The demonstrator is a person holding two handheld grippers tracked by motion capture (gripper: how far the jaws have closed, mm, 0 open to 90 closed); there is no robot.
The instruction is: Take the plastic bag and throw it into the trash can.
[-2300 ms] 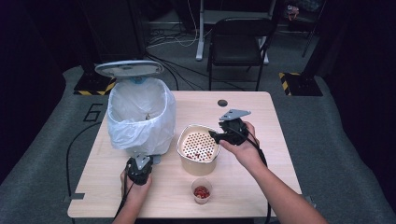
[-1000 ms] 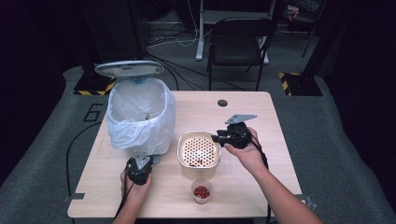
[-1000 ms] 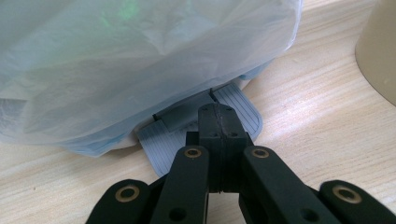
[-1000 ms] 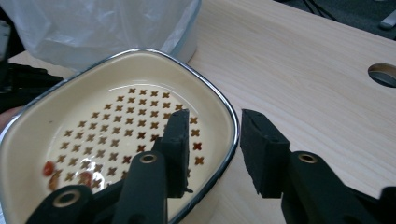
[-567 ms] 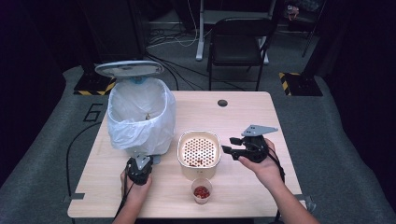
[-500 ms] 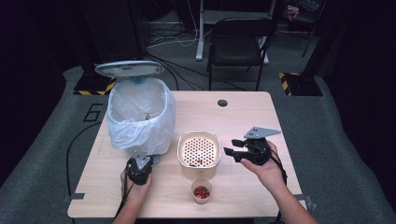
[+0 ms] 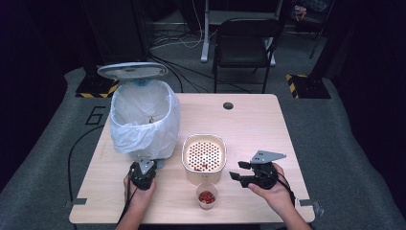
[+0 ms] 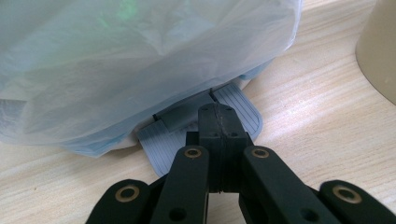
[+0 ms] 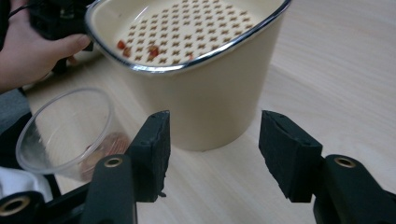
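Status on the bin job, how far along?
Done, apparently: the lid of the white-bagged pedal bin is up, and the cream perforated strainer pot stands upright on the wooden table with a few red bits inside. In hand: the left gripper, shut, presses the grey pedal. The right gripper is open, empty, beside the pot. Left: probably the clear cup of red bits.

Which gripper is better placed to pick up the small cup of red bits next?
The right gripper. Its jaws are open and empty, facing the plastic cup and the cream strainer bowl. The left gripper is shut, pressing the bin's pedal.
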